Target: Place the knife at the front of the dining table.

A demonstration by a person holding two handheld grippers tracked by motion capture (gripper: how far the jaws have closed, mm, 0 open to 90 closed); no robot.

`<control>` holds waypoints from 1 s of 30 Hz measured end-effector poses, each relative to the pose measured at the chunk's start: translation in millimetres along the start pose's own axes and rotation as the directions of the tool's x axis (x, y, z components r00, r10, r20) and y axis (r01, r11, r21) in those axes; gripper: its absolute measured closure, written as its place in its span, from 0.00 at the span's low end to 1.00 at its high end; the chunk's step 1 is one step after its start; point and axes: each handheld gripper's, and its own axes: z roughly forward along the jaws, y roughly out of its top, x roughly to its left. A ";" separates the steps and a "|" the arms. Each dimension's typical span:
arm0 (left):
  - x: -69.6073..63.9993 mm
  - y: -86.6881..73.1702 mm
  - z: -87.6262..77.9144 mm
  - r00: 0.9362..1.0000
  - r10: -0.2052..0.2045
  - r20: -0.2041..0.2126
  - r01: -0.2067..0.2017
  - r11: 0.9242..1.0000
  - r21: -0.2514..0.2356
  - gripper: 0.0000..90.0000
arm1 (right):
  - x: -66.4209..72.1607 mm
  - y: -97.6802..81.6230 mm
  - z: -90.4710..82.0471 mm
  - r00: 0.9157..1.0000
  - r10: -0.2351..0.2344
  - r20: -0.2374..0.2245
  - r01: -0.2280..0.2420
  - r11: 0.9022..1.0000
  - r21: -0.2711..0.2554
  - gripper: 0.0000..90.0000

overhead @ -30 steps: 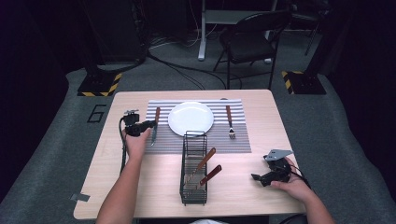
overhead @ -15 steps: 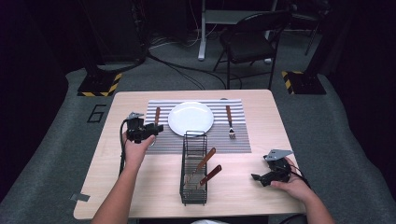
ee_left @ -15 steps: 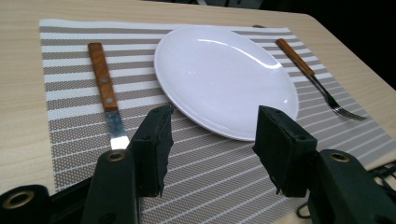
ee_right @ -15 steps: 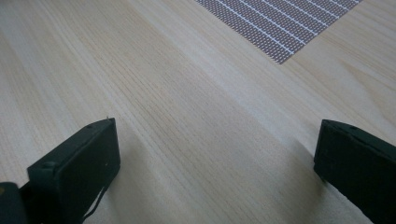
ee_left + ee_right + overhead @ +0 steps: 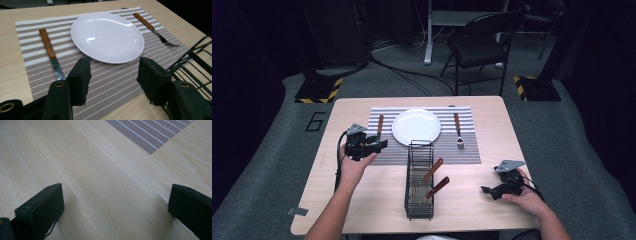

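While my left hand-held gripper (image 5: 382, 145) hangs above the near left edge of the mat (image 5: 472, 150), its jaws have just been opening and now stand apart with nothing between them. The knife (image 5: 379, 127) lies just beyond it on the mat, left of the plate (image 5: 416, 126): a brown wooden handle with small rivets and a flat dull steel blade that points toward me. In the left gripper view the jaws frame the woven mat, and the knife (image 5: 50, 53) sits just beside the left jaw, not touching it. The mat (image 5: 112, 82) is woven, with beige and white stripes. The plate (image 5: 107, 37) is round, white and glossy. Right of it lies a fork (image 5: 457, 130) with the same wooden handle. A black wire basket (image 5: 419, 175) stands on the pale wooden bench (image 5: 492, 107) in front of the mat, with two wooden handles sticking out of it at a slant.

My left forearm comes in from below, and the hand grips the body from underneath, the jaws pointing to the right and level. My right hand-held gripper (image 5: 488, 190) rests low at the near right of the bench, jaws wide apart over bare wood grain, holding nothing.

On the grey floor left of the bench I read a "6" (image 5: 314, 121).
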 end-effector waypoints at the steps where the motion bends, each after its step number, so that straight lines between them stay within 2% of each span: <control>1: -0.5 -3.6 -3.4 1.000 0.004 0.002 -0.004 1.000 0.004 0.49 | 0.0 0.0 0.0 1.000 0.000 0.000 0.000 1.000 0.000 0.00; 10: 6.3 -22.8 -8.3 0.999 -0.010 -0.039 0.012 0.999 0.043 0.49 | 0.1 0.0 0.0 1.000 0.000 0.000 0.000 1.000 0.000 0.00; 17: 17.4 -45.4 -9.5 0.996 -0.051 -0.079 0.058 0.995 0.077 0.47 | 0.0 0.0 0.0 1.000 0.000 0.000 0.000 1.000 0.000 0.00; 20: 19.7 -50.3 -10.0 0.995 -0.057 -0.085 0.064 0.995 0.082 0.47 | 0.0 0.0 -0.1 1.000 0.000 0.000 0.000 1.000 0.001 0.00; 22: 22.7 -55.1 -10.2 0.993 -0.070 -0.097 0.078 0.994 0.077 0.47 | 0.1 0.0 0.0 1.000 0.000 0.000 0.000 1.000 0.000 0.00; 23: 26.5 -59.5 -10.8 0.990 -0.090 -0.108 0.097 0.993 0.066 0.47 | 0.0 0.0 0.0 1.000 -0.001 0.000 0.001 1.000 0.000 0.00; 24: 26.5 -59.5 -10.8 0.990 -0.090 -0.108 0.097 0.993 0.066 0.47 | 0.0 0.0 0.0 1.000 0.000 0.000 0.000 1.000 0.000 0.00; 25: 31.4 -62.9 -11.2 0.987 -0.110 -0.114 0.118 0.991 0.064 0.47 | 0.0 0.0 0.0 1.000 0.000 0.000 0.000 1.000 0.000 0.00; 28: 36.7 -65.5 -11.7 0.985 -0.114 -0.128 0.121 0.991 0.053 0.47 | 0.0 0.0 0.0 1.000 -0.001 0.000 0.001 1.000 0.000 0.00; 29: 41.4 -68.4 -13.4 0.981 -0.120 -0.154 0.129 0.991 0.048 0.47 | 0.0 0.0 0.0 1.000 0.000 0.000 0.000 1.000 0.000 0.00; 30: 41.4 -68.4 -13.4 0.981 -0.120 -0.154 0.129 0.991 0.048 0.47 | 0.1 0.0 0.0 1.000 0.001 0.000 -0.001 1.000 0.000 0.00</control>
